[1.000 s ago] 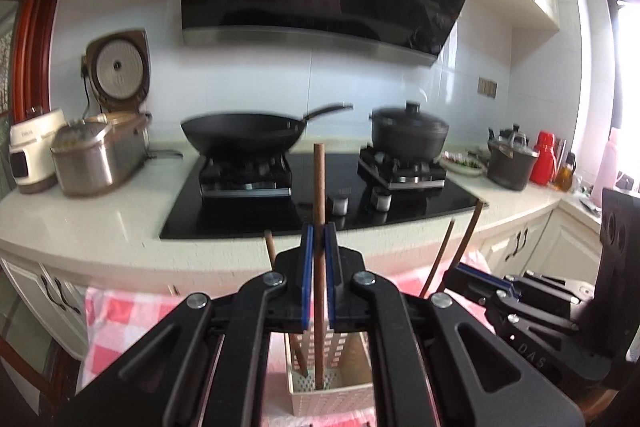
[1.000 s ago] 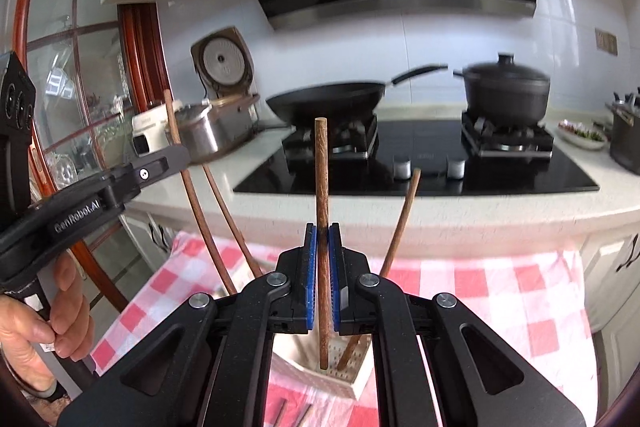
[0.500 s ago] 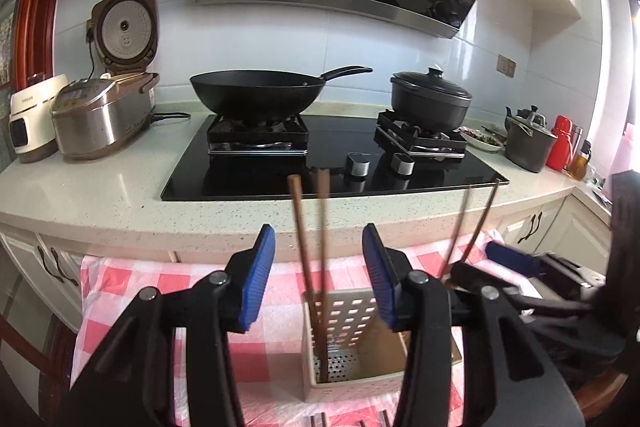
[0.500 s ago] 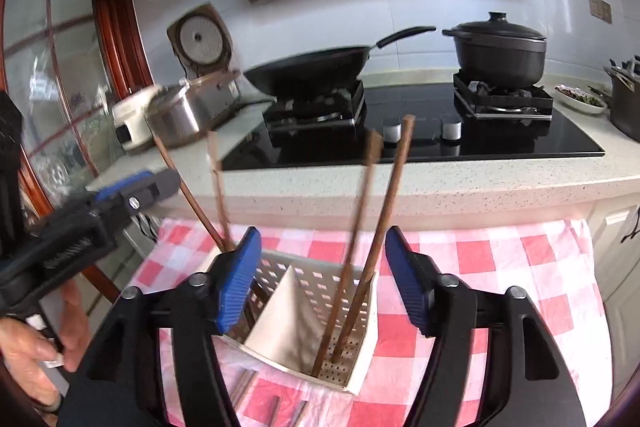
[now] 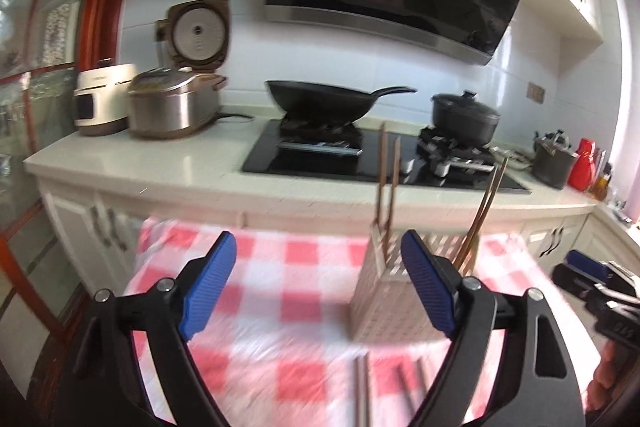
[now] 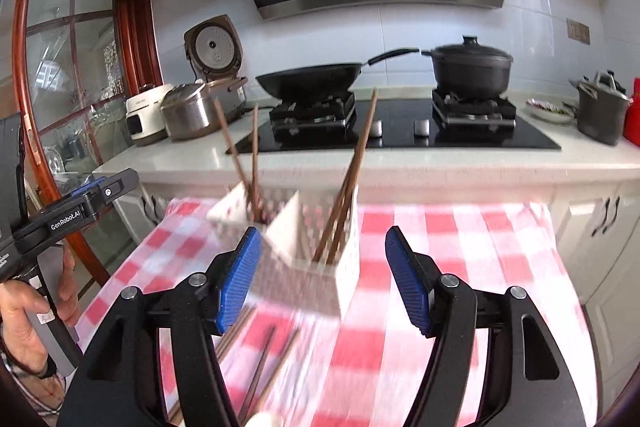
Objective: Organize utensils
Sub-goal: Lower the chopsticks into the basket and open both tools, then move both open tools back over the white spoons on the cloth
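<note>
A white perforated utensil holder [image 6: 316, 263] with two compartments stands on the red-checked tablecloth [image 6: 460, 247]. Two brown chopsticks [image 6: 250, 163] stand in its left compartment and two more [image 6: 352, 183] lean in the right one. The holder also shows in the left wrist view [image 5: 384, 291], with chopsticks [image 5: 386, 187] upright in it. Several loose chopsticks [image 6: 260, 367] lie on the cloth in front of the holder. My left gripper [image 5: 318, 287] is open and empty, left of the holder. My right gripper [image 6: 322, 283] is open and empty, just in front of the holder.
Behind the table runs a counter with a black hob [image 6: 400, 135], a wok [image 6: 312, 79], a lidded pot [image 6: 472, 67] and rice cookers [image 6: 192, 111]. A grey pot [image 6: 600, 115] and a red bottle [image 5: 582, 165] stand at the right. A glass door [image 6: 72, 99] is at the left.
Both grippers have let go of the chopsticks they held, opened wide and drawn back from the holder. The chopsticks now stand in its compartments. The left gripper has swung to the left.
</note>
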Motion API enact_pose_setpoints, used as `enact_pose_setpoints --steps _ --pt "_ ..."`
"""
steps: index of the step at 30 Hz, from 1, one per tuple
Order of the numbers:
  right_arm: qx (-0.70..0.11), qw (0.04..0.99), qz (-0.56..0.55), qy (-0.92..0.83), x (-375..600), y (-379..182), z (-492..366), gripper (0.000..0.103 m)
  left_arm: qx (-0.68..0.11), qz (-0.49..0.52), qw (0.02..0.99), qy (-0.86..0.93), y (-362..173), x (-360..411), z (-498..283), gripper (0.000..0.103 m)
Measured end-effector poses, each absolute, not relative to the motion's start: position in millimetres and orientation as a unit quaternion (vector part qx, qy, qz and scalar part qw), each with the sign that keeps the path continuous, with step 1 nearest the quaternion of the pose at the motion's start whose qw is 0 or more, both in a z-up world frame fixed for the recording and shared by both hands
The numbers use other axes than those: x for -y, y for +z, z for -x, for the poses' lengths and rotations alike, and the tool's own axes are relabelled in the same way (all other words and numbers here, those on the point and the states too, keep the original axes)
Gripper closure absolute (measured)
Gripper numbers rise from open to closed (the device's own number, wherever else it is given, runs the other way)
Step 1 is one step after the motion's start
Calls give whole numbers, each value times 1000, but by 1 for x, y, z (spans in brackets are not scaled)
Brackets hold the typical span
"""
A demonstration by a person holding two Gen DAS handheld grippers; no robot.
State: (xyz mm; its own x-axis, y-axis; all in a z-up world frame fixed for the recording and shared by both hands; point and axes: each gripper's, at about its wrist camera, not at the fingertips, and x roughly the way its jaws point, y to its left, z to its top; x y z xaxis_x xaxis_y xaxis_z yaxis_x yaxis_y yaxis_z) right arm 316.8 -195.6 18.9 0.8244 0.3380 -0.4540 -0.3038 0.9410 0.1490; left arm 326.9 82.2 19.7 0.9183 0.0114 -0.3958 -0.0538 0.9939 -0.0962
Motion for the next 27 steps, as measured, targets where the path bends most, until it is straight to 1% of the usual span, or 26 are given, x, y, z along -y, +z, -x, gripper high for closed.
enact_pose_setpoints --steps 4,9,13,19,27 --pt "-258 951 -39 167 198 0 -287 40 -213 53 975 25 -1 -89 -286 16" --pt "-283 944 -44 166 197 -25 -261 40 -231 71 970 23 -27 -93 -239 14" --pt "-299 938 -40 172 192 -39 -245 40 -250 71 966 16 -44 -91 -220 14" --pt "-312 934 -25 171 185 -55 -233 40 -273 57 960 13 -70 -85 -208 14" --pt "-341 924 -25 169 179 -80 -239 42 -291 37 956 26 -98 -78 -208 14"
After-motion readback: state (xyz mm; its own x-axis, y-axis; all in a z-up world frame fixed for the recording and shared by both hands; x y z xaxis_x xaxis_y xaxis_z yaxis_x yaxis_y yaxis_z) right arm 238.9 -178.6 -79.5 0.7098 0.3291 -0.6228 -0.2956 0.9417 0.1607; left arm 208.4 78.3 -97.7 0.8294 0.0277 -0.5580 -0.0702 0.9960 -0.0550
